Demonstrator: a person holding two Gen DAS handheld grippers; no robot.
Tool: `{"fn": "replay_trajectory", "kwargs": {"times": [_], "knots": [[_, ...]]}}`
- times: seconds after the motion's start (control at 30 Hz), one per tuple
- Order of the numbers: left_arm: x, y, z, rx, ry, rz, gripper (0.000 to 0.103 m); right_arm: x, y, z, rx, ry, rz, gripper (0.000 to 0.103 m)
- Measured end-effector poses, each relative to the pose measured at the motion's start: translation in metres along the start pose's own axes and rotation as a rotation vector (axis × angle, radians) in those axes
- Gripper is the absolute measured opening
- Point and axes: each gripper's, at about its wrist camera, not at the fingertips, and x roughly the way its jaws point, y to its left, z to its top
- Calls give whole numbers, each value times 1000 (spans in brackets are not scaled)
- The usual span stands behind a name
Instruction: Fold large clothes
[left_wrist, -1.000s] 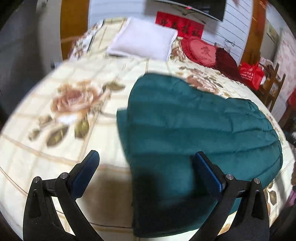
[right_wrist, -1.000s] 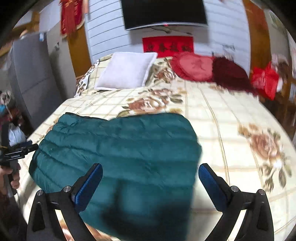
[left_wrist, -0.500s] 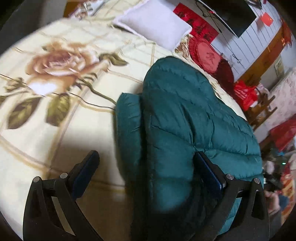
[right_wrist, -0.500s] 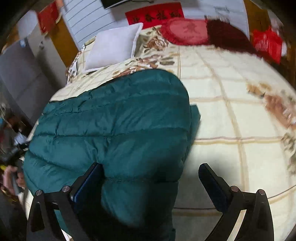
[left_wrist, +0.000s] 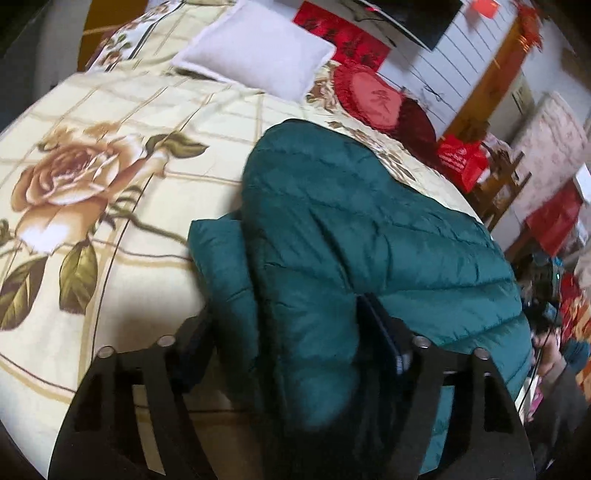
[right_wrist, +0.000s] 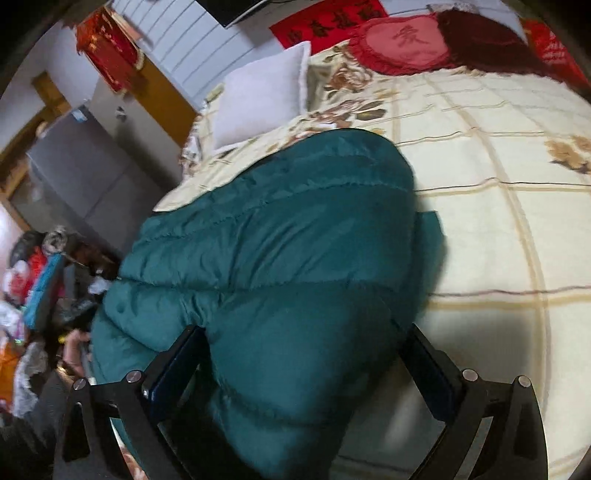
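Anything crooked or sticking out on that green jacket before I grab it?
One flap of the green puffer jacket sticks out flat from under the folded bulk, toward the rose print. Nothing else stands out.

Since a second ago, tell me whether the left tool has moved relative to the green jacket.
Yes. The left tool has come forward and down over the near edge of the green jacket, which now fills the gap between its closing jaws; the white pillow sits higher in view.

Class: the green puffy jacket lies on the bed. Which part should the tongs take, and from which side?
Take the jacket by its thick near edge, coming from the foot of the bed: the padded fold bulges there, with both near corners already between the tongs.
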Motion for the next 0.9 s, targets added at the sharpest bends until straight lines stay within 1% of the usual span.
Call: {"fn": "replay_trajectory", "kwargs": {"times": [0.07,0.1,0.13,0.2,0.23,0.27,0.33,0.37,0.4,0.47,0.57,0.77,0.9], "knots": [[-1,-2,0,16,-1,-5,62,4,-1,4,8,10,48,102],[-1,-4,0,25,-2,-2,56,9,2,6,5,22,60,100],[-2,-7,1,40,-8,5,50,12,3,8,-2,28,55,94],[-5,-16,0,73,-27,40,44,16,13,10,-22,42,21,86],[-6,-19,1,84,-34,56,41,15,17,11,-31,38,8,77],[-6,-22,1,95,-43,71,39,14,21,11,-41,33,-3,73],[-12,-26,2,108,-72,99,31,11,31,13,-82,19,-42,58],[-15,-27,3,106,-88,104,30,8,39,13,-107,8,-69,54],[-19,-29,3,104,-103,106,28,4,45,13,-134,-6,-94,48],[-28,-30,4,98,-133,108,26,-5,62,15,-202,-54,-142,39],[-38,-34,4,108,-165,97,25,-16,76,16,-253,-121,-175,35],[-67,-45,6,123,-246,66,23,-43,107,23,-328,-240,-216,32],[-95,-55,10,104,-298,28,23,-67,128,26,-355,-315,-202,32]]}}
